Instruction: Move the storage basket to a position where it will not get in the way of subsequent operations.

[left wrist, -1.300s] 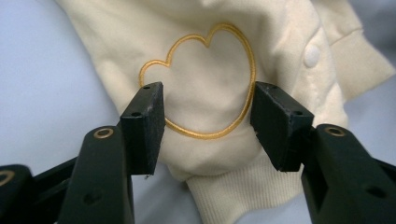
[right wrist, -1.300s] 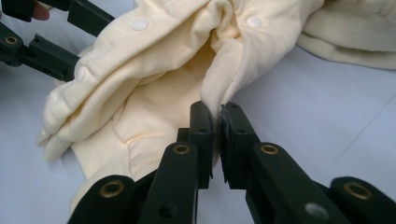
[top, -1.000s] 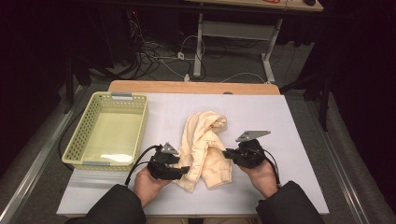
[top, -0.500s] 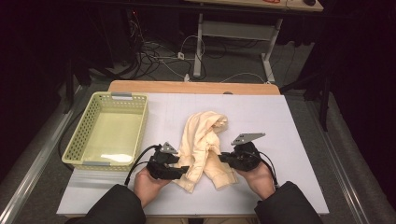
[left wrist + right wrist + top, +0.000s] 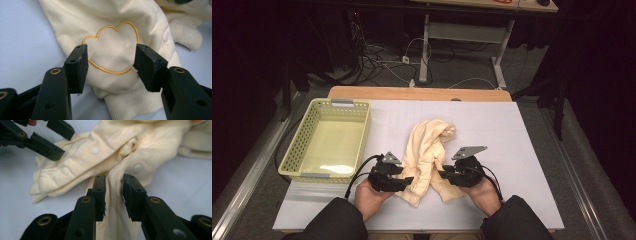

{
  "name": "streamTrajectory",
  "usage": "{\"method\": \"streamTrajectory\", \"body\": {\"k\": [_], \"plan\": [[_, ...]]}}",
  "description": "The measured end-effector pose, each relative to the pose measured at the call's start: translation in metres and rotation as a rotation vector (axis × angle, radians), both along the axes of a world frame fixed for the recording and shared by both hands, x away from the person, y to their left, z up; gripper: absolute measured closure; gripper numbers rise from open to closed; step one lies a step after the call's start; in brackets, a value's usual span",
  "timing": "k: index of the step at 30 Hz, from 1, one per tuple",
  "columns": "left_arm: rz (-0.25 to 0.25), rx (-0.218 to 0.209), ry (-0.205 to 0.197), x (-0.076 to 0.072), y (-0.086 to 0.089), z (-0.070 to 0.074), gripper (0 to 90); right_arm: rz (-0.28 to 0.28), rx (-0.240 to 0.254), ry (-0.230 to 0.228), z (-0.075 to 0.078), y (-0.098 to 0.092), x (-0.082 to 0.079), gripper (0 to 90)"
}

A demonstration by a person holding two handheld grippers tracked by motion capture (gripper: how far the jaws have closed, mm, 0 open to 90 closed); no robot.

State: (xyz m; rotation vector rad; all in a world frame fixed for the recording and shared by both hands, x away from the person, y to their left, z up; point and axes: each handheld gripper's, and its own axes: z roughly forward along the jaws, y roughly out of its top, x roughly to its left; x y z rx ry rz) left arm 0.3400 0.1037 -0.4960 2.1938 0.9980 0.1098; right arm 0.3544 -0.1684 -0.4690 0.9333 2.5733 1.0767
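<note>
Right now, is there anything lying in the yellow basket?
No, the yellow basket shows a bare floor, and the cream garment lies beside it on the table.

The counter (image 5: pixel 512 135) has a pale, white-grey top with a strip of light wood (image 5: pixel 412 93) along its far edge, and it stands on a grey floor (image 5: pixel 257 165) crossed by metal rails. Beyond it the room lies mostly in darkness, where a white metal frame of a second table (image 5: pixel 462 37) stands and loose cables (image 5: pixel 387 62) with a white power strip (image 5: pixel 404 60) sprawl over the floor
</note>
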Motion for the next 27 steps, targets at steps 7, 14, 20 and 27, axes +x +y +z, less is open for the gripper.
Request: {"method": "streamTrajectory", "body": {"k": [7, 14, 20, 27], "plan": [[0.004, 0.002, 0.001, 0.001, 0.001, 0.000, 43.1, -0.087, 0.061, -0.028, 0.015, -0.025, 0.005, 69.7], [0.006, 0.010, -0.003, 0.001, 0.000, -0.001, 43.1, -0.175, 0.034, 0.021, 0.001, -0.042, 0.022, 70.1], [0.018, 0.001, -0.007, 0.001, 0.000, 0.000, 41.2, -0.166, 0.022, 0.122, -0.020, -0.031, 0.031, 60.2], [0.018, 0.011, -0.005, 0.002, 0.001, -0.001, 41.1, -0.112, 0.025, 0.113, -0.022, -0.016, 0.026, 54.0]]}}
